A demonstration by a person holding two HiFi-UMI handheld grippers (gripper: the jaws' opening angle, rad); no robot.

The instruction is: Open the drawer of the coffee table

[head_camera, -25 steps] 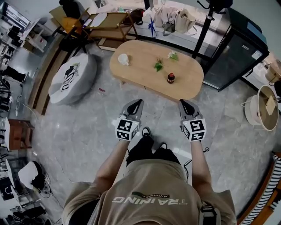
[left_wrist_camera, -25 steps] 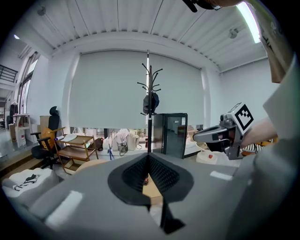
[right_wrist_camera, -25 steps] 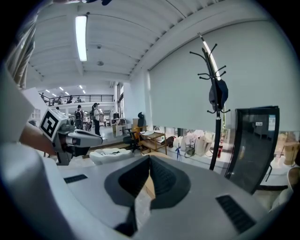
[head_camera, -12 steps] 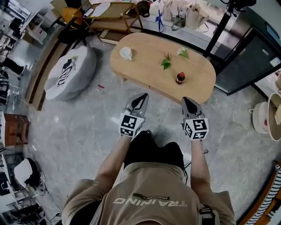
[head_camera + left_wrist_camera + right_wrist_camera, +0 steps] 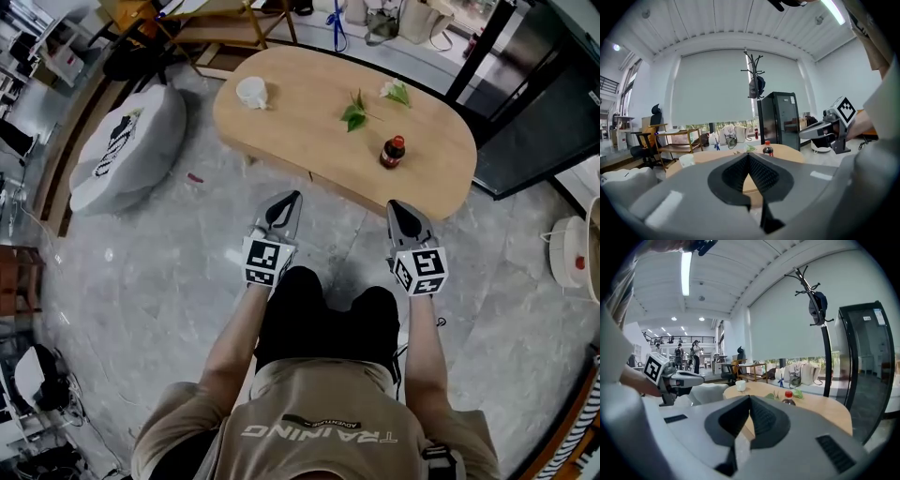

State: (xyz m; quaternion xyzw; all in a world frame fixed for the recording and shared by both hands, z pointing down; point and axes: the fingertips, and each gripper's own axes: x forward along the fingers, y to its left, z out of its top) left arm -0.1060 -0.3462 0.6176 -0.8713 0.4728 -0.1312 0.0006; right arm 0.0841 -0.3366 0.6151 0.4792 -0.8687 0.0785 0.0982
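Note:
The oval wooden coffee table (image 5: 309, 112) stands just ahead of me, and its near side panel (image 5: 366, 195) faces my knees. No drawer front stands out clearly on it. My left gripper (image 5: 289, 200) and right gripper (image 5: 397, 208) hang side by side short of that near edge, apart from it and pointing at it. Both are shut and hold nothing. In the left gripper view the jaws (image 5: 748, 154) meet at the tip with the table top behind them. It is the same in the right gripper view (image 5: 750, 398).
On the table are a white cup (image 5: 250, 91), green sprigs (image 5: 354, 112), a white flower (image 5: 397, 92) and a red-capped bottle (image 5: 392, 151). A grey pouf (image 5: 122, 150) lies to the left and a black cabinet (image 5: 534, 112) at the back right. A wooden shelf (image 5: 216, 19) stands behind.
Both grippers have come down together toward the floor and the table's near edge. The person has sunk into a crouch. The jaws have stayed shut.

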